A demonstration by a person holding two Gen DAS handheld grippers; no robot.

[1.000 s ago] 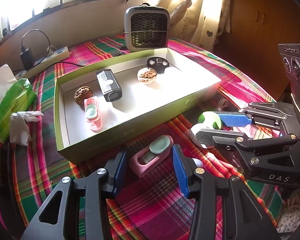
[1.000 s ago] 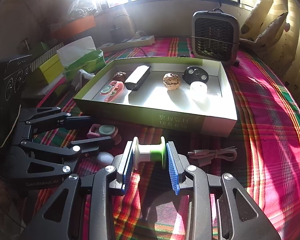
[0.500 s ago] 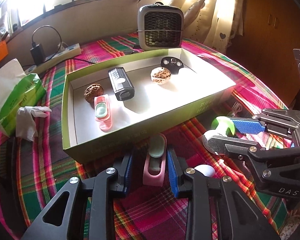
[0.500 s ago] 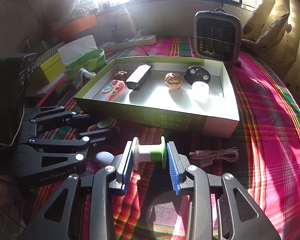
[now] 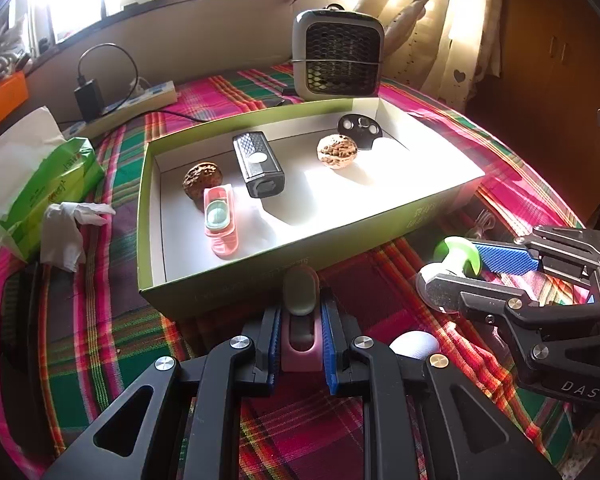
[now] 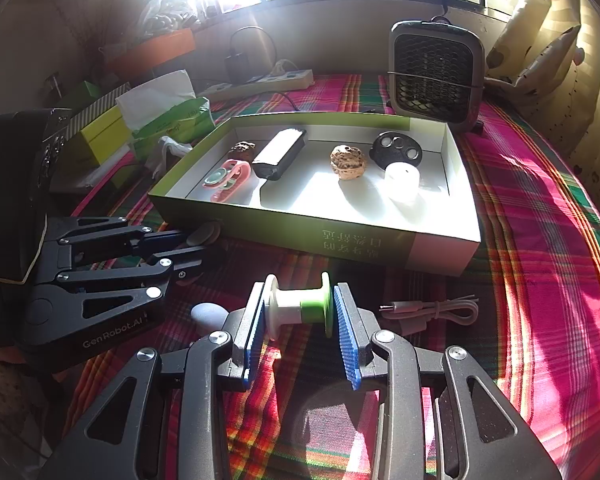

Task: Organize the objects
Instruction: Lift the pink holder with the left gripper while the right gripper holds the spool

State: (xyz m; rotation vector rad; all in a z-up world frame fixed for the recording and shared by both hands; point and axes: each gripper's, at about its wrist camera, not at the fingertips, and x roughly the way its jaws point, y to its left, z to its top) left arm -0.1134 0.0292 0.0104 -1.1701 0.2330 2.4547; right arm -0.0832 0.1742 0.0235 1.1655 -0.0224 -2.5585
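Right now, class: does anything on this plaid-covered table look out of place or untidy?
Yes. A crumpled white tissue lies loose on the plaid cloth beside the green tissue pack, a coiled white cable sprawls in front of the green cardboard box, and a small white ball sits unboxed.

Heater [image 5: 337, 54] behind box [image 5: 260, 280]; tissue pack [image 5: 40, 188] left; cable [image 6: 432, 310] in front.

Plaid-covered surface [image 5: 112, 332] is seen bearing green box [image 5: 220, 300], heater [image 5: 337, 66], power strip [image 5: 140, 100], tissue pack [image 5: 48, 188], cable [image 6: 432, 310].
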